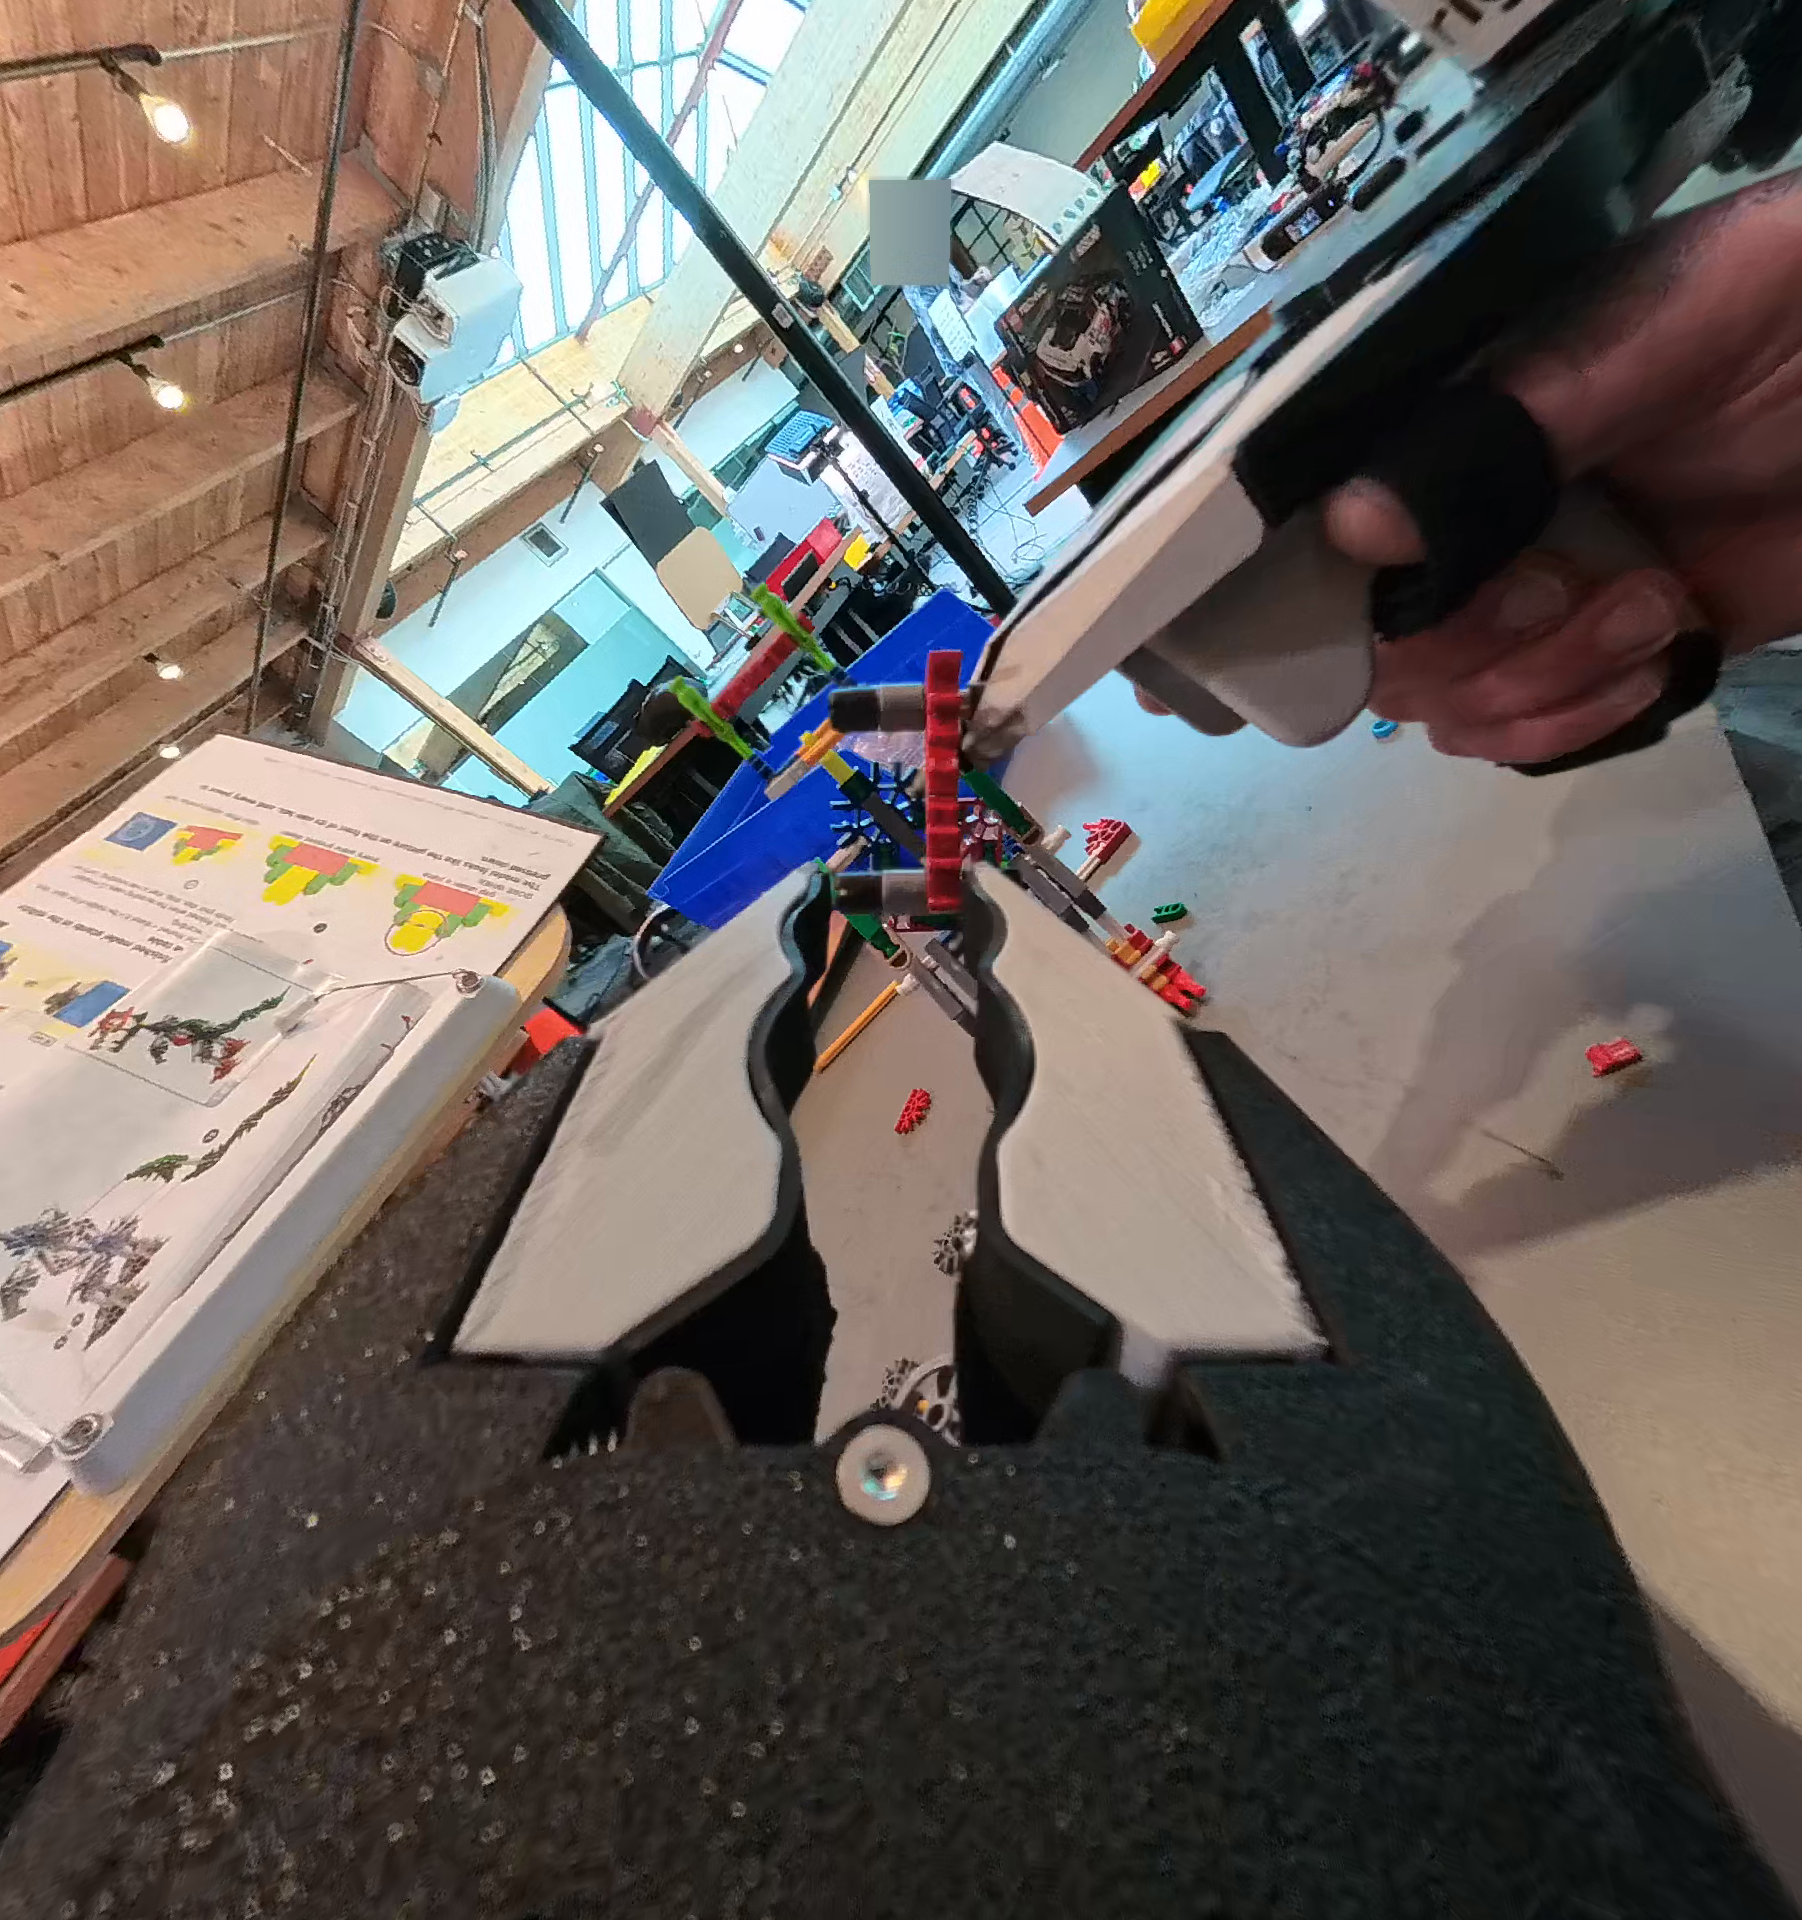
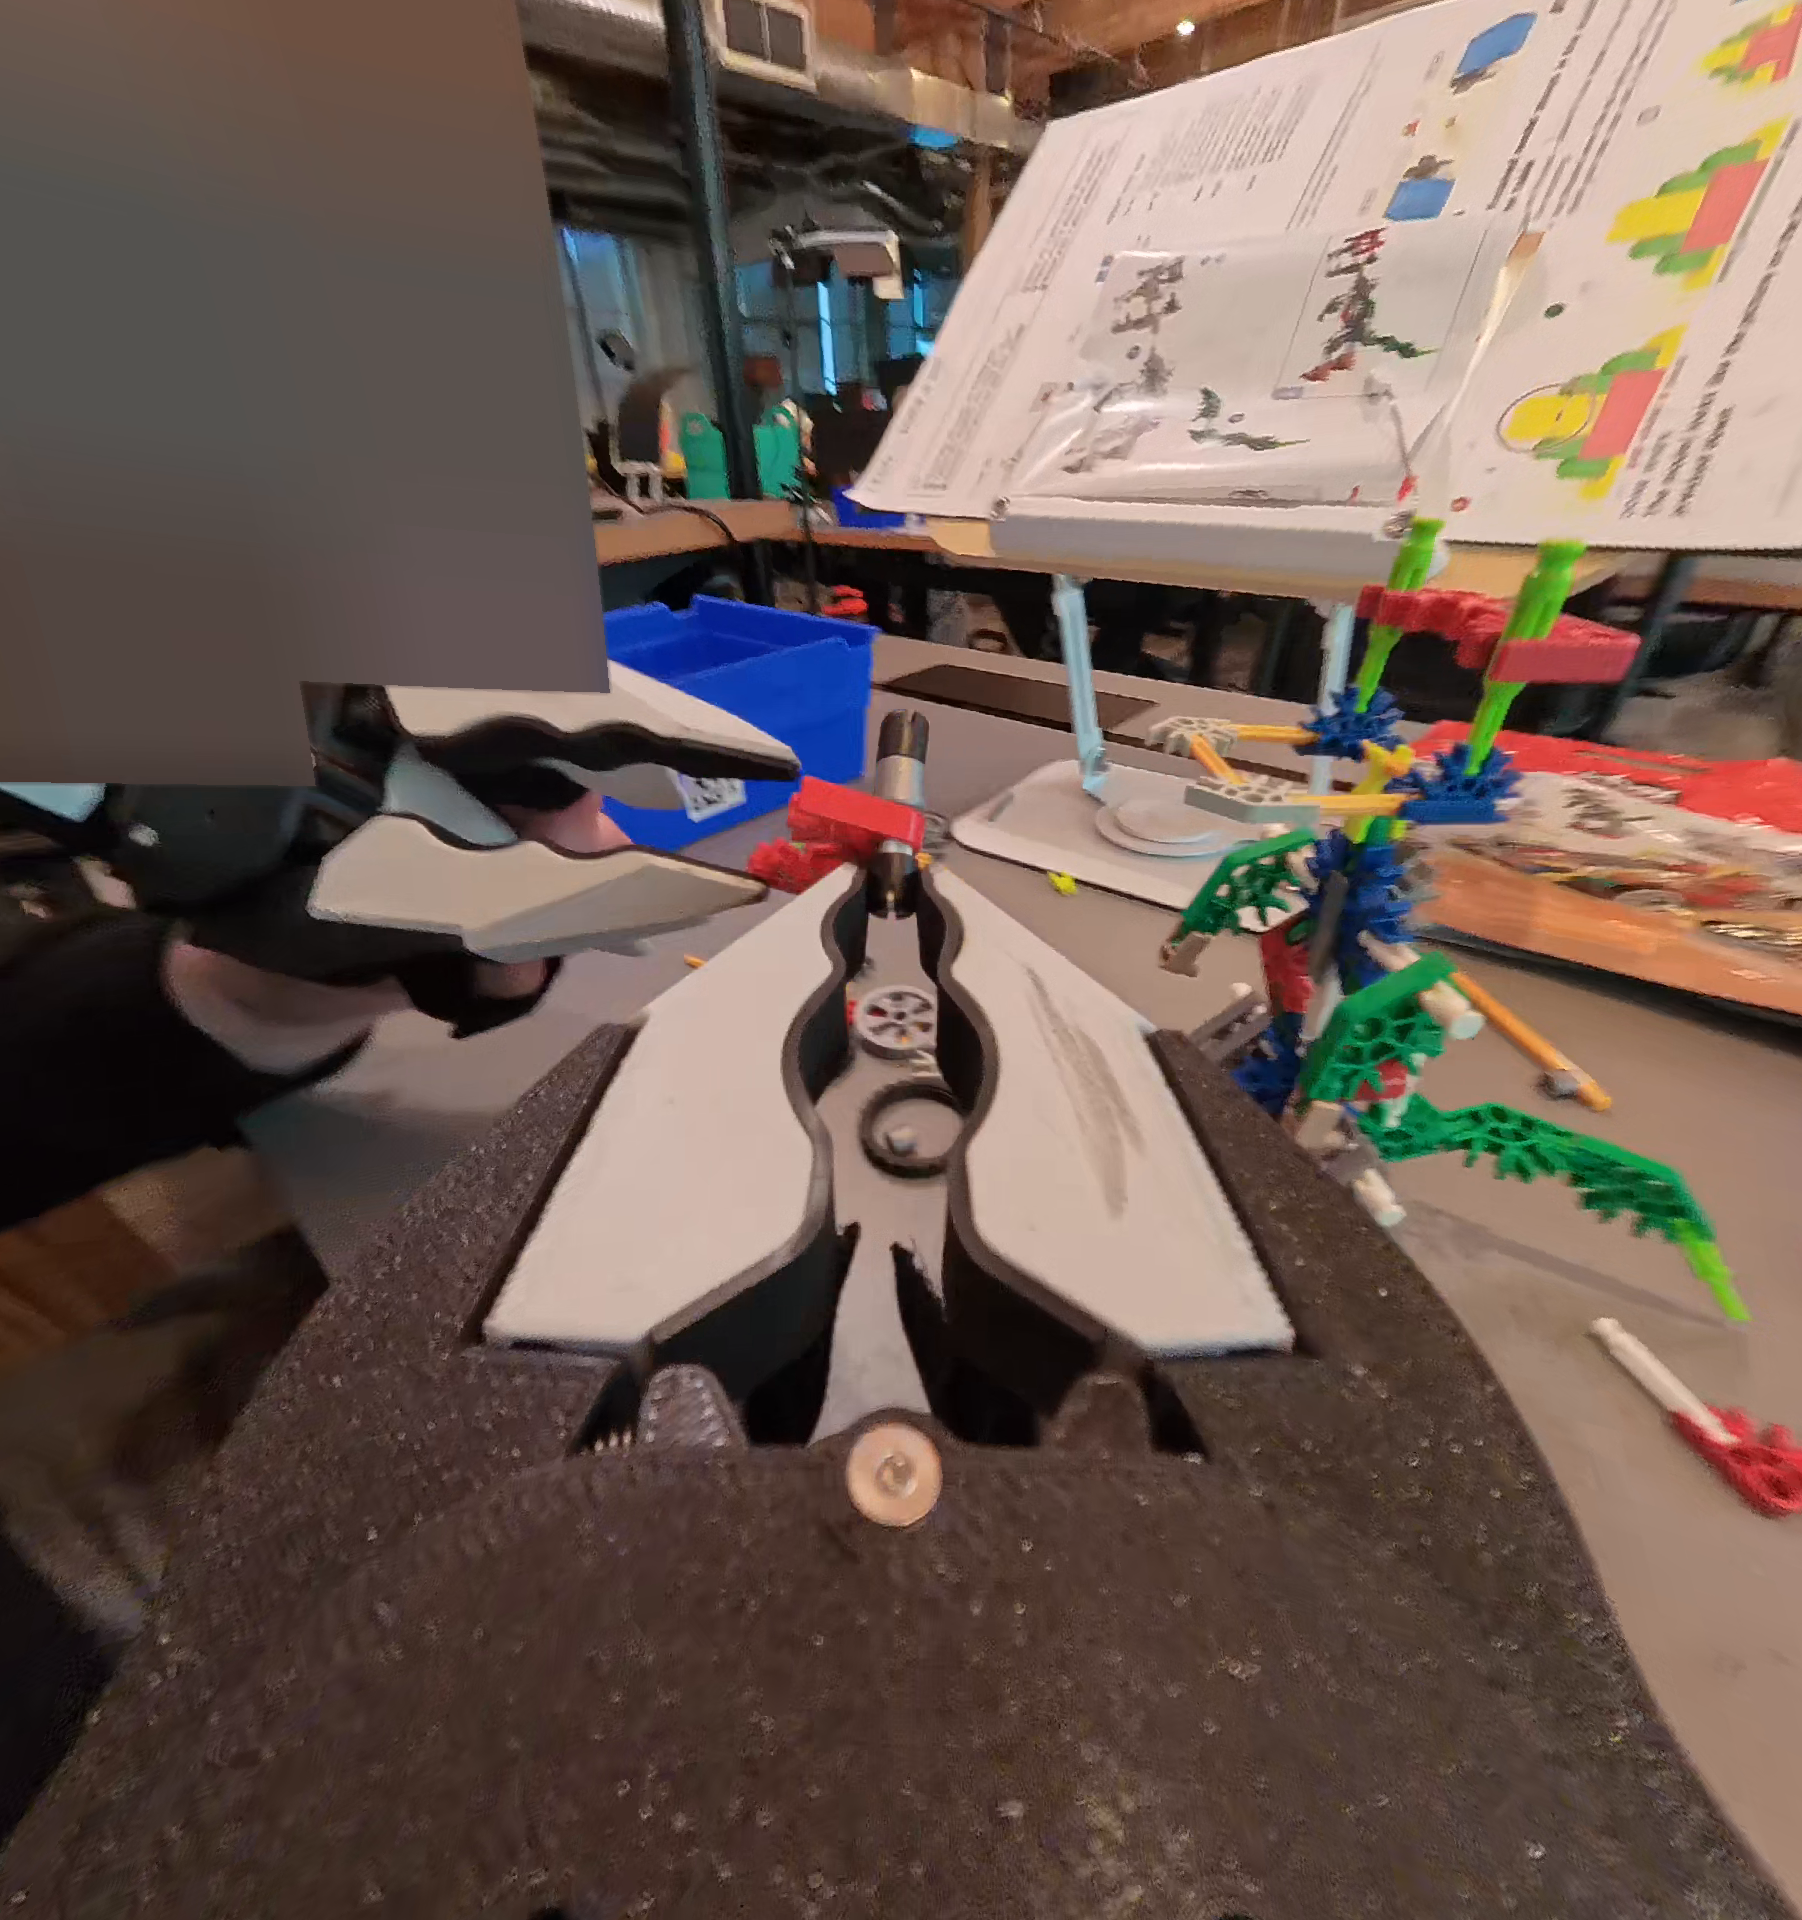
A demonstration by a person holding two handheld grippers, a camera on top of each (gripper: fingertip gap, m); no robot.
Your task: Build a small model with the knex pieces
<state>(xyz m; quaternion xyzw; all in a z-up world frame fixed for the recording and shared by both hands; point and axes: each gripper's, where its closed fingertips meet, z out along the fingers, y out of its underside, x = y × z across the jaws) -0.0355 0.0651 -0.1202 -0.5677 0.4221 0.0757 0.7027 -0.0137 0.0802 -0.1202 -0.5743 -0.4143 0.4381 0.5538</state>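
Two grippers meet on one small assembly: a red toothed bar [image 1: 944, 779] carrying two grey cylindrical pegs [image 1: 881, 710]. The left gripper [image 1: 897, 891] has its tips drawn in around the lower end of the bar, pinching it beside the lower peg, with a narrow slot of grey table [image 1: 1396, 935] visible between the fingers behind the tips. The right gripper [image 2: 892, 883] is closed on the stem of a grey peg [image 2: 902, 774] right at its tips, the red bar just to the left of them and touching the peg. Beyond the left gripper's tips sits a blue bin [image 1: 772, 831]; to the right of the right gripper stands a colourful rod-and-connector model [image 2: 1364, 935] (blue, green and red parts), well apart from it, under a tilted instruction board [image 2: 1292, 260].
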